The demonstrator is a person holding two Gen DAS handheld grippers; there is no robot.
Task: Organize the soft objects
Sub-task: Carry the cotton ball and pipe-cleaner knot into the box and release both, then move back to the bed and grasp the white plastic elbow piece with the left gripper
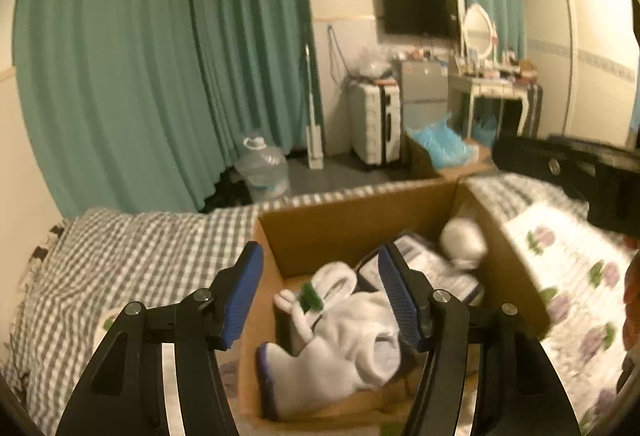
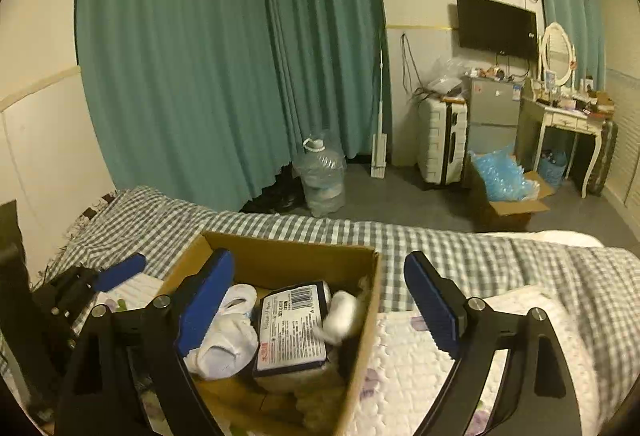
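An open cardboard box (image 1: 352, 198) (image 2: 288, 241) sits on the bed. Inside lie white socks (image 1: 340, 340) (image 2: 228, 336) with a green tag (image 1: 310, 298), a wrapped pack with a barcode label (image 1: 436, 268) (image 2: 292, 328), and a blurred white fabric ball (image 1: 464, 240) (image 2: 340, 316). My left gripper (image 1: 320, 256) hangs open over the box's near left side; the socks lie below its fingers and the pads do not press them. My right gripper (image 2: 318, 260) stands wide open above the box's right wall, holding nothing. The left gripper's blue pad (image 2: 120, 272) shows at the left of the right wrist view.
The bed has a grey checked sheet (image 1: 140, 256) (image 2: 460, 248) and a white floral quilt (image 1: 576, 276) (image 2: 408, 356) beside the box. On the floor beyond stand a water jug (image 2: 322, 176), a white suitcase (image 2: 442, 140) and a carton of blue packing (image 2: 504, 188). Teal curtains (image 2: 224, 56) hang behind.
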